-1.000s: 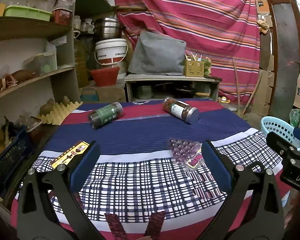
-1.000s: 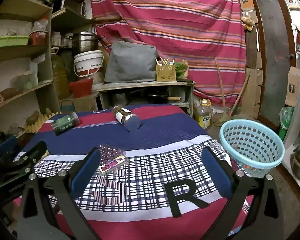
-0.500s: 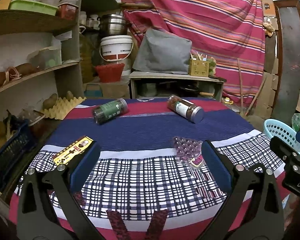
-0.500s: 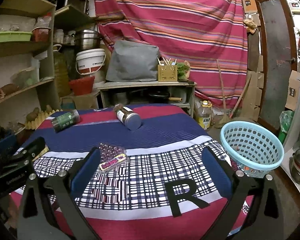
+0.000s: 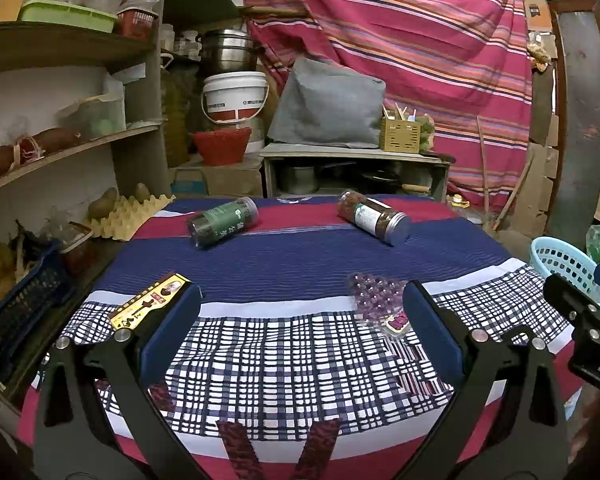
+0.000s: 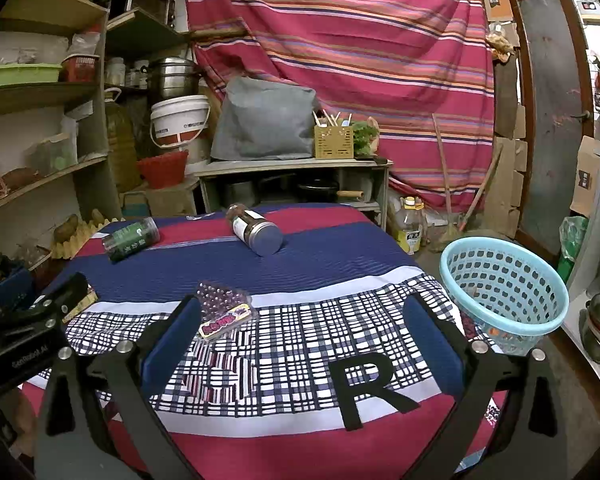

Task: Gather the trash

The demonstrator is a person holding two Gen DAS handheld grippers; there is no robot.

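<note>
On the cloth-covered table lie a green-labelled jar (image 5: 222, 227) (image 6: 131, 238) at the far left, a jar with a grey lid (image 5: 374, 223) (image 6: 254, 229) at the far middle, a clear blister pack of purple beads (image 5: 378, 299) (image 6: 224, 308), and a yellow flat packet (image 5: 150, 306) at the left. My left gripper (image 5: 300, 320) is open above the near checked part, between the packet and the blister pack. My right gripper (image 6: 300, 328) is open with nothing in it, the blister pack by its left finger. A light blue basket (image 6: 504, 292) (image 5: 560, 264) stands off the table's right edge.
Shelves (image 5: 60, 148) with a dark crate (image 5: 24, 300) and an egg tray (image 5: 128, 216) crowd the table's left side. Behind the table stand a low bench (image 6: 292, 168) with a grey bag, a white bucket (image 5: 236, 96) and a striped curtain. A letter R (image 6: 368, 384) marks the cloth.
Both views have shifted slightly, with the table objects drifting a little right in the left wrist view. Both grippers stay open; nothing on the table has moved.
</note>
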